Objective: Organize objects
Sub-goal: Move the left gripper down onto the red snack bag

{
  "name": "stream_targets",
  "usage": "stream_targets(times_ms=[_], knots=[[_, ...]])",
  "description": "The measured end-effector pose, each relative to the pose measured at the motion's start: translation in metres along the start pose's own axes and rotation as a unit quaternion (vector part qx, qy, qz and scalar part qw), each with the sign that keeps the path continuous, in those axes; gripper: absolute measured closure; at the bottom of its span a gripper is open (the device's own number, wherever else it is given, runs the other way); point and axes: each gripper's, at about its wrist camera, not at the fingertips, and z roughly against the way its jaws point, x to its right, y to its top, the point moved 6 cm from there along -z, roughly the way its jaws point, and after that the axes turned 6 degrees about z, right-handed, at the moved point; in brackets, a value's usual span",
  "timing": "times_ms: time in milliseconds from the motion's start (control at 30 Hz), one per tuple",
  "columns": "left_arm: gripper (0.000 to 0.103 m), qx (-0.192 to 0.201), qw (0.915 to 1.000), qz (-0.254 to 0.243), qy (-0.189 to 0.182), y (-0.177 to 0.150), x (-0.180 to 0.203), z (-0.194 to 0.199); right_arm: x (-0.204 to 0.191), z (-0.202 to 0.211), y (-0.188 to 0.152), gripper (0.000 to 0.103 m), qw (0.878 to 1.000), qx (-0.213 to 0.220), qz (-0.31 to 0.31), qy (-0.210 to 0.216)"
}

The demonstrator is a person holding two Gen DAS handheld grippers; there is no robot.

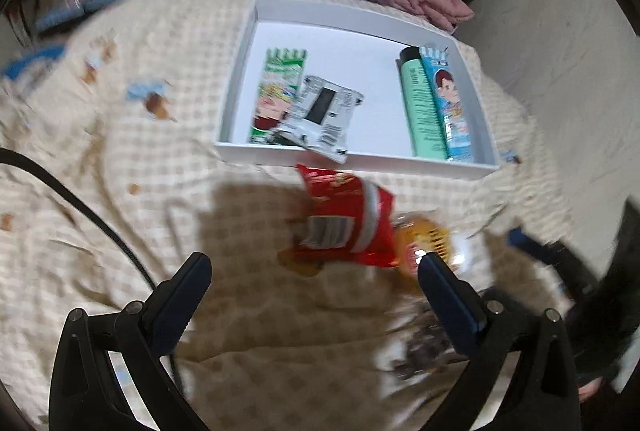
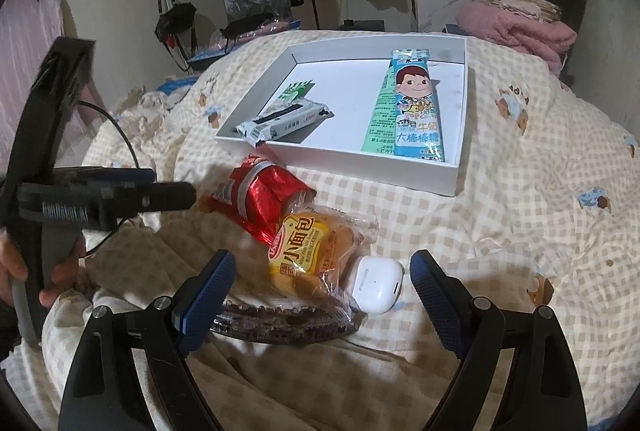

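A white tray (image 2: 456, 175) lies on the checked bedcover and holds a blue candy pack (image 2: 418, 111), a green tube (image 1: 420, 107), a green pack (image 1: 276, 91) and a silver-white pack (image 2: 280, 123) that overhangs its near rim. In front of the tray lie a red snack pack (image 2: 264, 199), a yellow bread pack (image 2: 308, 251), a white earbud case (image 2: 376, 283) and a dark biscuit pack (image 2: 280, 323). My right gripper (image 2: 324, 295) is open, its fingers on either side of the bread pack and the case. My left gripper (image 1: 312, 295) is open, just short of the red pack (image 1: 344, 223).
A pink blanket (image 2: 520, 27) and a woven basket (image 2: 520, 3) lie behind the tray. A black cable (image 1: 80, 207) runs across the cover at the left. Bags and clothes hang at the far wall. The cover is rumpled into folds around the loose items.
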Motion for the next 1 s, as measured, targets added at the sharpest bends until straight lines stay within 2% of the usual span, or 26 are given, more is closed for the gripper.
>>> stream_targets(times_ms=[100, 267, 533, 667, 733, 833, 1000], knots=[[0.0, -0.015, 0.9988, 0.044, 0.015, 0.007, -0.005, -0.008, 0.002, -0.001, 0.0, 0.013, 1.0, 0.001, -0.008, 0.008], [0.0, -0.02, 0.9981, 0.053, 0.023, 0.01, 0.001, -0.019, 0.003, -0.002, 0.0, 0.013, 1.0, 0.003, -0.015, 0.015], [0.0, 0.002, 0.9979, -0.033, 0.056, 0.011, 0.026, -0.017, 0.005, -0.003, -0.001, 0.013, 1.0, 0.0, -0.019, 0.02], [0.0, 0.006, 0.9961, -0.059, 0.066, 0.015, 0.033, -0.018, 0.005, -0.003, -0.001, 0.013, 1.0, -0.001, -0.019, 0.019], [0.0, 0.002, 0.9948, -0.061, 0.082, 0.018, 0.032, -0.022, 0.005, -0.003, -0.001, 0.013, 1.0, -0.001, -0.019, 0.019], [0.0, -0.012, 0.9946, -0.066, 0.079, 0.02, 0.032, -0.029, 0.005, -0.003, -0.002, 0.013, 1.0, -0.002, -0.02, 0.019], [0.0, -0.039, 0.9915, -0.074, 0.1, 0.018, 0.034, -0.043, 0.005, -0.004, -0.003, 0.013, 1.0, -0.004, -0.022, 0.02]])
